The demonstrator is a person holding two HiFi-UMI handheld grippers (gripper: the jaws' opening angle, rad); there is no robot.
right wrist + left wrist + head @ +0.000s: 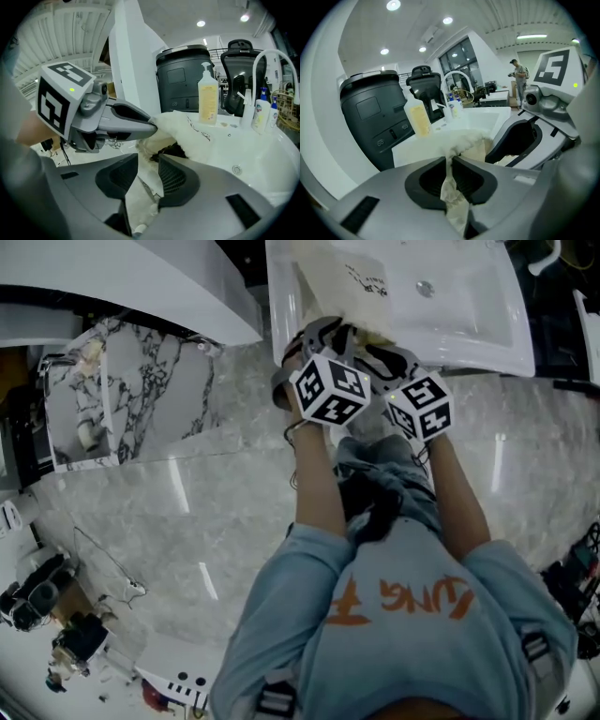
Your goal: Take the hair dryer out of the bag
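Observation:
A cream cloth bag (349, 282) lies in the white basin (469, 306), its mouth towards me. Both grippers reach into that mouth side by side. My left gripper (317, 334) is shut on a fold of the bag's rim (464, 145); the cloth is pinched between its pads (466, 180) and hangs below them. My right gripper (147, 161) has bunched cloth of the bag (192, 131) filling the gap between its jaws. A dark shape (171, 151) shows inside the opening, too hidden to name. The left gripper's tip (151, 125) lifts the rim just above it.
A curved tap (265, 61), a yellow pump bottle (208, 96) and small bottles (260, 115) stand on the basin's far edge. Behind them are a black bin (180, 77) and a black chair (424, 86). Marbled floor (187, 512) surrounds the basin.

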